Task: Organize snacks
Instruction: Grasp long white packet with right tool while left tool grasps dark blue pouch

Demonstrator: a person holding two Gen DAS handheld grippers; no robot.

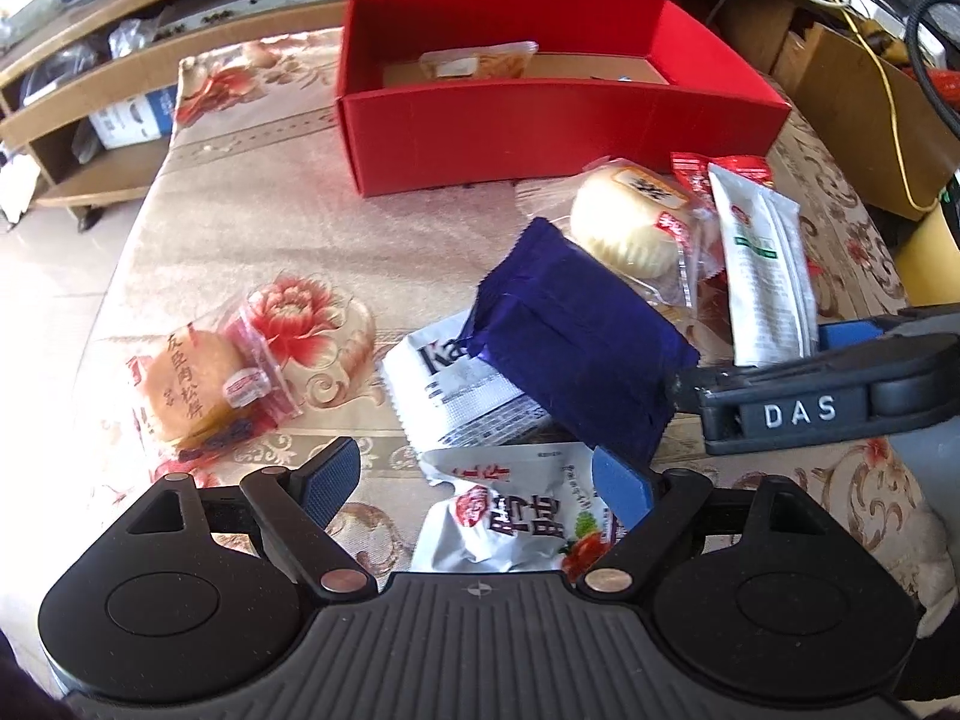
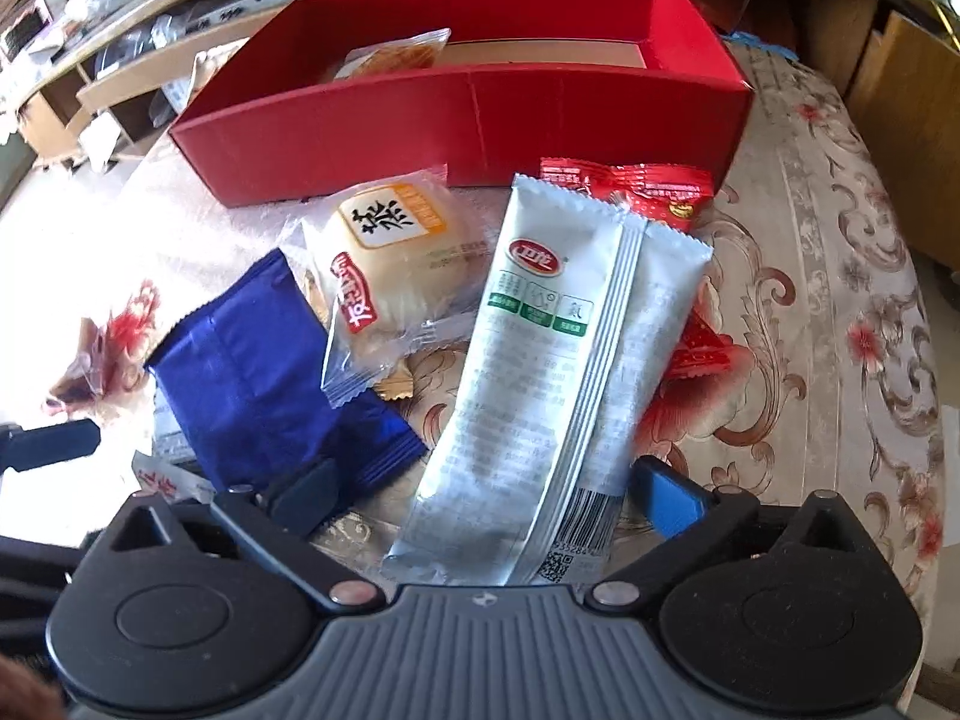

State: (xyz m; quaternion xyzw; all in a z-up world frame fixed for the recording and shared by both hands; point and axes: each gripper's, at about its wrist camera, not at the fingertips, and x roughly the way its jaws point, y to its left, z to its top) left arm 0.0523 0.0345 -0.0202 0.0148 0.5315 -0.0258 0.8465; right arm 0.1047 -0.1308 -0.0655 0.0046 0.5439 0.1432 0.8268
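An open red box [image 1: 540,126] [image 2: 456,126] stands at the back of the table, and a wrapped pastry [image 1: 474,63] [image 2: 390,60] lies inside it. My left gripper [image 1: 477,483] is open above a white packet with red print [image 1: 510,516]; its left pad is clear of the packet. My right gripper [image 2: 486,498] is open with a long white packet [image 2: 558,360] [image 1: 765,276] lying loose between its fingers. Left of that lie a blue packet [image 2: 264,360] [image 1: 570,348] and a pale bun in clear wrap [image 2: 390,264] [image 1: 630,222]. The right gripper's left finger [image 1: 678,384] is at the blue packet's corner.
A golden pastry in clear wrap [image 1: 192,384] lies alone at the left on the floral tablecloth [image 1: 270,228]. A white printed sachet [image 1: 456,384] sits under the blue packet. Red packets [image 2: 654,186] lie by the box. Wooden shelves [image 1: 78,96] and a cardboard box [image 1: 852,96] stand beyond the table.
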